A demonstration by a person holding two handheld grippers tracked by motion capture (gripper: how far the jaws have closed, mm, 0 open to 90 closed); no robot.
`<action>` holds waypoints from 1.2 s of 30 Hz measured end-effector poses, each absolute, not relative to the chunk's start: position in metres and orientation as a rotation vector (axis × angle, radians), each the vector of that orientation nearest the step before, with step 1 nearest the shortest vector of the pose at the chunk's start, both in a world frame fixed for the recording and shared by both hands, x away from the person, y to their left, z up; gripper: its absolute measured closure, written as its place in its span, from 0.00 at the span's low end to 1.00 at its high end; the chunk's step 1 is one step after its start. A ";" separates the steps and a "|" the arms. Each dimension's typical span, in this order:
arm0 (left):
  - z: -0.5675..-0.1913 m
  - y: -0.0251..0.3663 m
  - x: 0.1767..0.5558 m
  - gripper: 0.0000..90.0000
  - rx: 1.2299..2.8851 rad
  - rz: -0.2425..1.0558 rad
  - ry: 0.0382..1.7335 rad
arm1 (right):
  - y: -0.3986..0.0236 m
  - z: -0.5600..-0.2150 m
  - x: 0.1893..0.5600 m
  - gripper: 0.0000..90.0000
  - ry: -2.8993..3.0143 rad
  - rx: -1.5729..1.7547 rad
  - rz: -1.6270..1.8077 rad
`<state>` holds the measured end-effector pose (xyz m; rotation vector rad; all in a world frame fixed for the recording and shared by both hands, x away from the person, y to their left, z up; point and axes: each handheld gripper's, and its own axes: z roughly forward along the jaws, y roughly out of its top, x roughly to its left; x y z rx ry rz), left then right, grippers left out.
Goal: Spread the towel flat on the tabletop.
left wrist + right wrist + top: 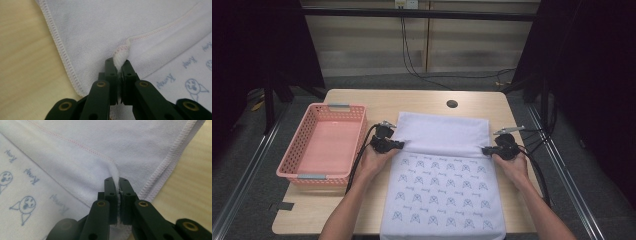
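A white towel (443, 180) printed with small blue figures lies on the wooden table, its far part folded back toward me so the plain side (444, 132) faces up. My left gripper (401, 145) is shut on the folded edge at the towel's left side; in the left gripper view the hem (120, 55) is pinched between the black jaws of the left gripper (119, 63). My right gripper (484, 150) is shut on the same edge at the right side, and the right gripper (117, 181) clamps the cloth (82, 172) between its jaws there.
A pink plastic basket (323, 144) stands at the table's left, beside my left hand. A round cable hole (452, 103) sits in the tabletop beyond the towel. Bare wood (522, 200) runs along the right edge, and cables trail on the floor behind.
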<state>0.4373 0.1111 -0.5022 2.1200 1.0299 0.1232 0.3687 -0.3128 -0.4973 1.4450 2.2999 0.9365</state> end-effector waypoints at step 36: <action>-0.404 0.141 0.415 0.96 1.917 0.172 0.795 | -0.337 -0.412 0.376 0.96 2.073 1.310 1.361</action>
